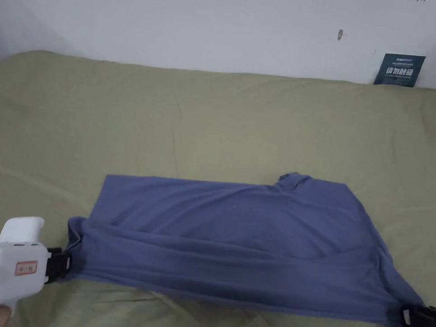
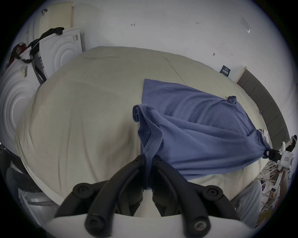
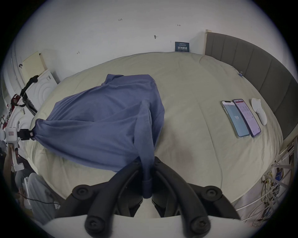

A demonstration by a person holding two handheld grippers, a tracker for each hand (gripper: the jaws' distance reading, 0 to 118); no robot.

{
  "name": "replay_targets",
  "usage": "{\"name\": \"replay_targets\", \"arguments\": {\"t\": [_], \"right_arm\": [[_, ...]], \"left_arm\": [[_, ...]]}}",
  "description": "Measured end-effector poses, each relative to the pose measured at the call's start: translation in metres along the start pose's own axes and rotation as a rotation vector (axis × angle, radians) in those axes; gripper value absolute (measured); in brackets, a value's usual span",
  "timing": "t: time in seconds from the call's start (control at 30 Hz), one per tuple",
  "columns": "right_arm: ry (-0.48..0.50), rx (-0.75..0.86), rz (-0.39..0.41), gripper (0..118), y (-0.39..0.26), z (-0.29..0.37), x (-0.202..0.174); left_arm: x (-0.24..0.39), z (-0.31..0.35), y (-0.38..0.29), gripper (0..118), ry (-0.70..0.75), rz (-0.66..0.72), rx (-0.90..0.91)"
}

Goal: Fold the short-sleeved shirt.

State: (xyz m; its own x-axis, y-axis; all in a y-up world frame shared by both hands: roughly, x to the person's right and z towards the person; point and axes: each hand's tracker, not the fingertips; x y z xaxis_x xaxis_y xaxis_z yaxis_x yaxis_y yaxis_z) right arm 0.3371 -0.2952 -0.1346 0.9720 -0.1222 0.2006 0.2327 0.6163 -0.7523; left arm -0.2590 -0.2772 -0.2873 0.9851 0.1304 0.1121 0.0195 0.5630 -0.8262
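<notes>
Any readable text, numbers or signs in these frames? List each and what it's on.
"123", roughly: handwritten mark on the wall.
Dark blue sign against the wall: white characters, too blurred to quote.
Red-framed sticker on the left gripper: unreadable.
Two phones on the bed: lit screens, text too small.
Shirt: no print visible.

A bedroom used as a recording space: a wide bed (image 3: 193, 90) under an olive sheet, a grey padded headboard (image 3: 251, 67) at its end, a plain white wall (image 1: 218, 30) behind it, white foam packing (image 2: 61, 48) stacked beside it.
</notes>
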Motion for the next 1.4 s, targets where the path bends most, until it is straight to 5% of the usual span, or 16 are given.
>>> {"name": "replay_targets", "arguments": {"t": [0.33,0.37,0.4,0.43,0.47,0.53,0.7,0.73,0.8,0.83,0.87,1.1,1.13,1.17,1.23,1.4], "right_arm": [[0.024,-0.053,0.035,11,-0.043,0.02,-0.008],[0.027,-0.048,0.03,23,-0.044,0.019,-0.007],[0.025,-0.038,0.018,54,-0.041,0.019,-0.009],[0.026,-0.02,-0.015,110,-0.04,0.022,-0.009],[0.046,0.018,-0.063,117,-0.038,0.028,-0.007],[0.078,0.22,-0.07,115,-0.024,0.05,-0.009],[0.057,0.225,-0.086,114,0.017,0.058,-0.046],[0.042,0.249,-0.078,111,0.027,0.059,-0.055],[0.004,0.313,-0.045,84,0.037,0.05,-0.057],[-0.017,0.327,-0.032,40,0.046,0.043,-0.063],[-0.039,0.328,-0.026,4,0.053,0.036,-0.066],[-0.046,0.266,-0.044,2,0.088,-0.031,-0.048],[-0.064,0.254,-0.041,2,0.092,-0.04,-0.046],[-0.073,0.246,-0.036,2,0.095,-0.05,-0.042],[-0.083,0.234,-0.019,2,0.1,-0.056,-0.049],[-0.096,0.184,0.012,2,0.109,-0.085,-0.042]], "left_arm": [[-0.027,0.023,-0.054,8,-0.002,0.057,-0.044],[-0.027,0.022,-0.055,9,-0.005,0.067,-0.037],[-0.028,0.022,-0.055,24,-0.012,0.078,-0.025],[-0.027,0.024,-0.054,76,-0.017,0.087,-0.008],[-0.027,0.028,-0.053,107,0.002,0.094,0.009],[-0.027,0.037,-0.048,108,0.026,0.108,0.042],[-0.005,0.063,-0.006,106,0.054,0.07,0.248],[0.002,0.063,0.005,95,0.05,0.04,0.266],[0.014,0.055,0.024,53,0.057,-0.002,0.288],[0.018,0.045,0.031,12,0.065,-0.013,0.286],[0.021,0.033,0.04,1,0.074,-0.017,0.279],[0.017,-0.055,0.1,1,0.101,-0.05,0.143],[0.014,-0.068,0.108,8,0.099,-0.034,0.136],[0.011,-0.08,0.114,33,0.108,-0.021,0.123],[0.007,-0.103,0.125,114,0.122,-0.022,0.064],[0.006,-0.146,0.134,118,0.189,-0.06,-0.017]]}}
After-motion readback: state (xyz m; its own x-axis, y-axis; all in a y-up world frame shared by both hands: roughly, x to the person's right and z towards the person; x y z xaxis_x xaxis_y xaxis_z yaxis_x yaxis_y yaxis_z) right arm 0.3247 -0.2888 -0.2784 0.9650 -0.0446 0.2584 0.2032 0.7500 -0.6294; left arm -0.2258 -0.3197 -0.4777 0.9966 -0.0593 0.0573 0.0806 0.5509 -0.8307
